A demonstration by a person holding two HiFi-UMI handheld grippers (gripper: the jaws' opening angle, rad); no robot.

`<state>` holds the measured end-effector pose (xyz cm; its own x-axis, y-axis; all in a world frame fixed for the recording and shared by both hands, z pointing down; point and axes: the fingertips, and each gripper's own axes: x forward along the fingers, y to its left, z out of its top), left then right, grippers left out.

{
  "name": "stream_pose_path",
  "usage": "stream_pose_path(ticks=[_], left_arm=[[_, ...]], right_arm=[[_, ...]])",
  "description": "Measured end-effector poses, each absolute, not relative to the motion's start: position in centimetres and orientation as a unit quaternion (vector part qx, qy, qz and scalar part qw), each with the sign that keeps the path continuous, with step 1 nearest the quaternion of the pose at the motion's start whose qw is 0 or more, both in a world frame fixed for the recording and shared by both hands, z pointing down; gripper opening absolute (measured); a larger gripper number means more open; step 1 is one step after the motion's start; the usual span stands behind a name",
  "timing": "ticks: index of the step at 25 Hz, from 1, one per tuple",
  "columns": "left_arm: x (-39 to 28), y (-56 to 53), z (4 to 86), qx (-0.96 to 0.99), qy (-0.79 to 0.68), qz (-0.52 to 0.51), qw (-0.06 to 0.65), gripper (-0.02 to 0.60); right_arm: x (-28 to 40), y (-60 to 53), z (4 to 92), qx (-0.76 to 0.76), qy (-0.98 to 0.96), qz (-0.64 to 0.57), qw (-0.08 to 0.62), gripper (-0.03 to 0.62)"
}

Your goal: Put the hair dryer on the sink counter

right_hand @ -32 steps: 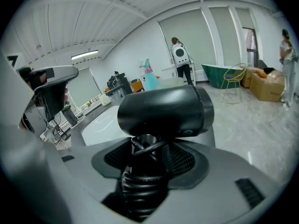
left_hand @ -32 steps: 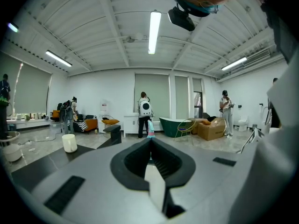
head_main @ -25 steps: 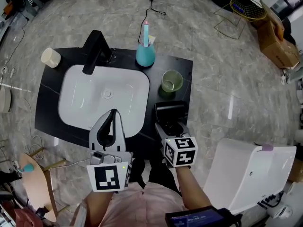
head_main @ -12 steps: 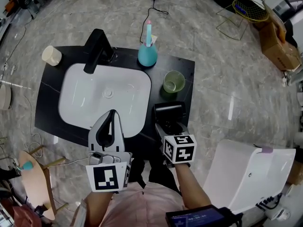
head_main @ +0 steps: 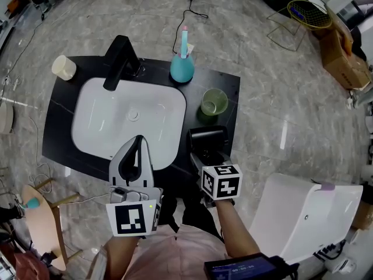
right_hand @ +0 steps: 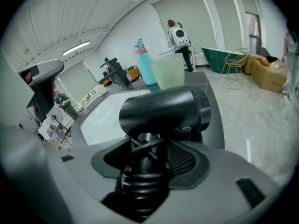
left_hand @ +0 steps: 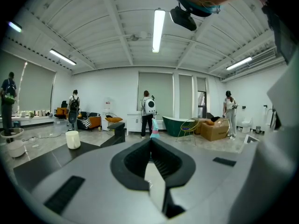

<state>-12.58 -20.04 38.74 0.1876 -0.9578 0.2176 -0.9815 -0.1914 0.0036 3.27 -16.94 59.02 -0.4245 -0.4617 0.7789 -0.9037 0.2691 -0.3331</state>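
In the head view the black hair dryer (head_main: 207,137) lies at the front right corner of the black sink counter (head_main: 226,89), just in front of a green cup (head_main: 213,101). My right gripper (head_main: 210,156) is shut on its handle, which has the cord wound round it. The right gripper view shows the dryer's barrel (right_hand: 163,111) lying crosswise above the right gripper (right_hand: 147,148), with the handle between the jaws. I cannot tell whether the dryer touches the counter. My left gripper (head_main: 139,140) hangs over the front rim of the white basin (head_main: 111,118), shut and empty (left_hand: 150,141).
A black faucet (head_main: 119,60) stands behind the basin, a teal bottle (head_main: 182,66) at the back of the counter, and a cream cup (head_main: 63,67) at its far left corner. A white fixture (head_main: 309,214) stands on the floor to the right, a wooden stool (head_main: 44,226) to the left.
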Motion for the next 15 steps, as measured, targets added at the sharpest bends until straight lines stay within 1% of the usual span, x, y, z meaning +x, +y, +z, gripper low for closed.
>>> stream_pose_path(ticks=[6, 15], left_arm=[[-12.23, -19.90, 38.54, 0.769, -0.630, 0.084, 0.068, 0.009], [-12.24, -19.65, 38.18, 0.770, -0.630, 0.081, 0.065, 0.009]], right_arm=[[2.82, -16.69, 58.97, 0.441, -0.752, 0.394, 0.291, 0.299], [2.90, -16.55, 58.25, 0.440, -0.746, 0.385, 0.319, 0.318]])
